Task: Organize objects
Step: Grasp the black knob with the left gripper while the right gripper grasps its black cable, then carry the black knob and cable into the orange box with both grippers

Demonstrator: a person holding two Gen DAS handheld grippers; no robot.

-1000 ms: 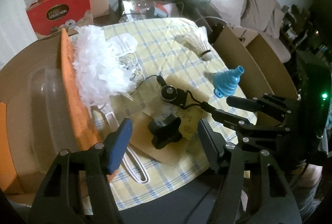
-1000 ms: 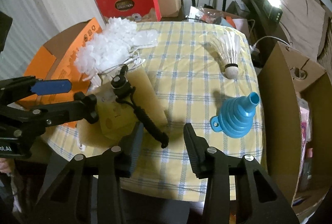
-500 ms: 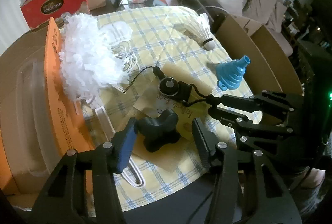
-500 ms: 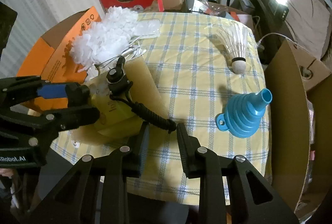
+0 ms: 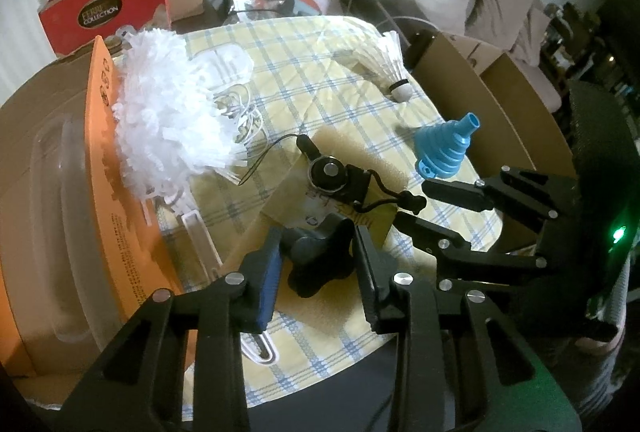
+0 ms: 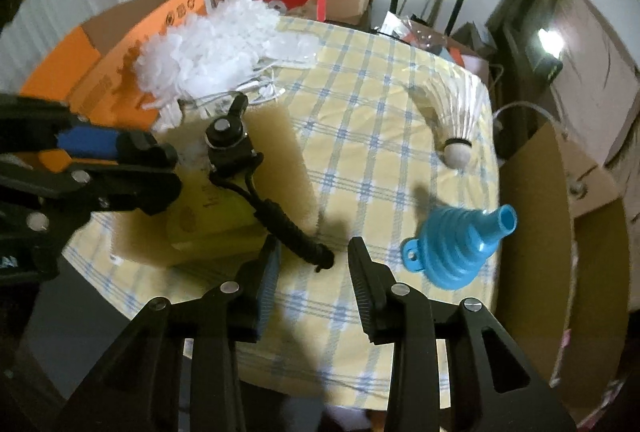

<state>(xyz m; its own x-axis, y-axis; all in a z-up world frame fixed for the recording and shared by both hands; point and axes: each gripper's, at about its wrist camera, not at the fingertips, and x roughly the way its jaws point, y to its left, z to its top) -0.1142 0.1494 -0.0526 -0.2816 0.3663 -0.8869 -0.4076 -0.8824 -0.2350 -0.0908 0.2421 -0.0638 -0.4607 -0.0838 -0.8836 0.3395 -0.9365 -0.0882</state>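
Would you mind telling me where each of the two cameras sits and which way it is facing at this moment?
Left wrist view: on the left gripper, looking forward and down at the black star knob between its fingers; the right gripper reaches in from the right.
Right wrist view: on the right gripper, facing the black braided strap end; the left gripper enters from the left.
Shared: the checked tablecloth, blue funnel, shuttlecock and white pom-pom.
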